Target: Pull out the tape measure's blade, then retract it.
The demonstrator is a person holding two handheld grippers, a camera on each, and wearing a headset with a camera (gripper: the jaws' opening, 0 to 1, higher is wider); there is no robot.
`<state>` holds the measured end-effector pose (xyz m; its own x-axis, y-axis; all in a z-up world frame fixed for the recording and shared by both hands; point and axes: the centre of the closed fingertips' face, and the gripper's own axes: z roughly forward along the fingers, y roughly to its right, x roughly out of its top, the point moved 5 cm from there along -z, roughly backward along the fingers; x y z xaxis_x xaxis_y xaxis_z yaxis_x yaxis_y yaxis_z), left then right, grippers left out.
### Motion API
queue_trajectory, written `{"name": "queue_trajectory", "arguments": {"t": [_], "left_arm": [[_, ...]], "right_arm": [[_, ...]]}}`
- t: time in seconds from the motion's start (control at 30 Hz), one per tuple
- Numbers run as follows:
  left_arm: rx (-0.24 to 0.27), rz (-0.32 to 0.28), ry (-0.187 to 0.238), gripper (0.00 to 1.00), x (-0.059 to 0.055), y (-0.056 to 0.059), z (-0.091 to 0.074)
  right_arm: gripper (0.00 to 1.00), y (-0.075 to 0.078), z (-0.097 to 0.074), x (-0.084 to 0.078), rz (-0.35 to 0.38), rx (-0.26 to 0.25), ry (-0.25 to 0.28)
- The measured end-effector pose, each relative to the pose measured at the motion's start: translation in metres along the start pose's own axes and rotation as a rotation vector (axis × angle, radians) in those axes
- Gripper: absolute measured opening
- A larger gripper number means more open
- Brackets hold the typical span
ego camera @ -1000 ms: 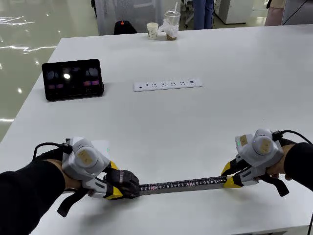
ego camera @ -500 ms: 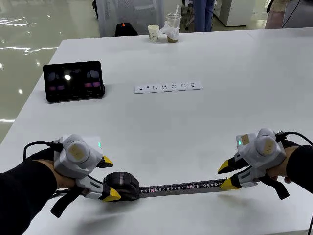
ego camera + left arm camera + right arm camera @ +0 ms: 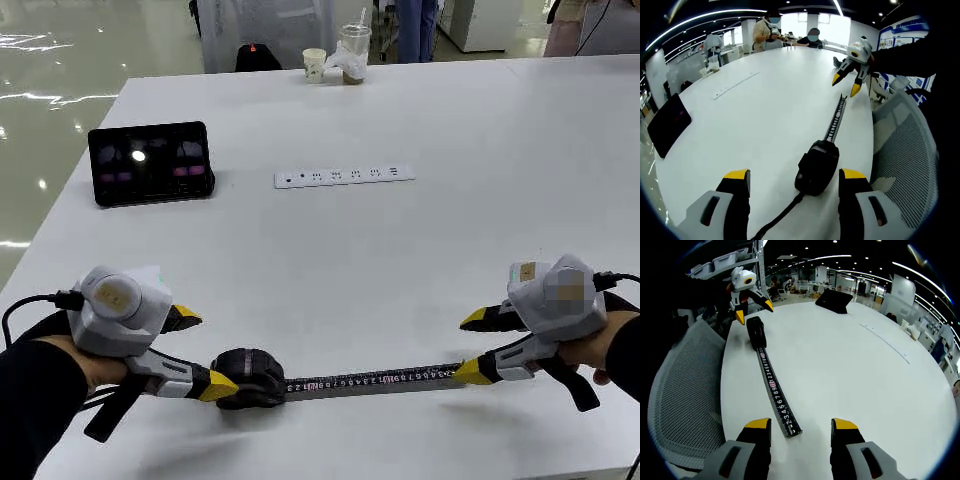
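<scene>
A black tape measure case lies on the white table near its front edge. Its blade stays pulled out flat toward the right. My left gripper is open just left of the case, with nothing between its fingers. In the left gripper view the case sits ahead of the spread jaws of my left gripper. My right gripper is open at the blade's far end. In the right gripper view the blade tip lies between the open jaws, apart from them.
A dark tablet stands at the back left and a white power strip lies mid-table. Two cups stand at the far edge. A grey mesh chair is close to the table's near edge.
Both grippers have opened. The left one let go of the case and drew back left; the right one let go of the blade's end and backed off right. The blade stays out.
</scene>
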<state>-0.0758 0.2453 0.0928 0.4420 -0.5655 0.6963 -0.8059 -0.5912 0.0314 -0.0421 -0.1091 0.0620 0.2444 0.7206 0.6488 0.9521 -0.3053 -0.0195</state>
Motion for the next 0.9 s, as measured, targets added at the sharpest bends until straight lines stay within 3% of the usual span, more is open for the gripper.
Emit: {"name": "queue_trajectory", "arguments": {"t": [0.23, 0.3, 0.33, 0.6, 0.9], "left_arm": [[0.07, -0.078, 0.051, 0.74, -0.006, -0.004, -0.009], [0.117, -0.077, 0.088, 0.75, -0.006, -0.007, -0.013], [0.135, -0.109, 0.092, 0.76, -0.01, -0.007, -0.014], [0.195, -0.172, 0.132, 0.79, -0.02, -0.01, -0.026], [0.196, -0.222, 0.155, 0.86, -0.035, -0.004, -0.033]], "right_arm": [[0.54, -0.003, -0.011, -0.002, 0.051, -0.06, 0.051], [0.58, -0.004, -0.014, -0.004, 0.072, -0.082, 0.063], [0.6, -0.004, -0.016, -0.005, 0.083, -0.096, 0.075], [0.63, -0.008, -0.029, -0.014, 0.116, -0.131, 0.092], [0.68, -0.016, -0.038, -0.023, 0.16, -0.166, 0.115]]}}
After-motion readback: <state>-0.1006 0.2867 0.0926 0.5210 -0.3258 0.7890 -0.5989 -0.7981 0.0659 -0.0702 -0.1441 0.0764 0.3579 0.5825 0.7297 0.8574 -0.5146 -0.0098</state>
